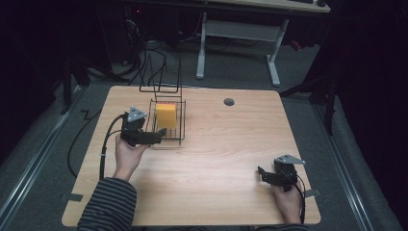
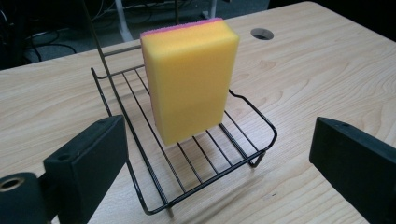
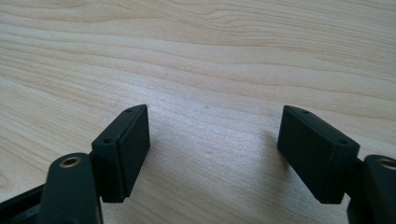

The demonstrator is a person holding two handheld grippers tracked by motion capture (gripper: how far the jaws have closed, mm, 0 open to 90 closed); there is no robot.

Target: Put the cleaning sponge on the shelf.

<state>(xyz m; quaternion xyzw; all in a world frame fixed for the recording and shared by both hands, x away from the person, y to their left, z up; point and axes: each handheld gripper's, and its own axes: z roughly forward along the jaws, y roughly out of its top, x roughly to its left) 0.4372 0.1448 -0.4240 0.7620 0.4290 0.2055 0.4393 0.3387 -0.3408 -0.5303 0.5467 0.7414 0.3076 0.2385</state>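
- Your sponge [image 2: 189,79] is a thick yellow block with a thin pink layer along its back edge. It stands upright on one narrow side, upper centre of the left gripper view. I can read no brand, label or writing on it, nor anywhere else.
- It stands inside a black wire rack [image 2: 243,158] with a low curved rim, on the rack's thin rails. In the high view the rack [image 1: 177,137] sits on the desk [image 1: 216,159] left of centre, and a taller wire frame [image 1: 161,77] rises behind it at the desk's far edge.
- Your left claw [image 1: 156,136], left of centre in the high view, is released, its jaws spread wide. In the left gripper view the left claw [image 2: 224,163] frames the rack's near corner from the bottom of the frame; the sponge lies beyond the jaws, apart from both.
- A round grey cable hole [image 1: 229,102] shows above centre.
- Your right claw [image 1: 263,174], lower right of the high view, is well apart from the sponge. In the right gripper view the right claw [image 3: 212,140] is released too, over bare wood.
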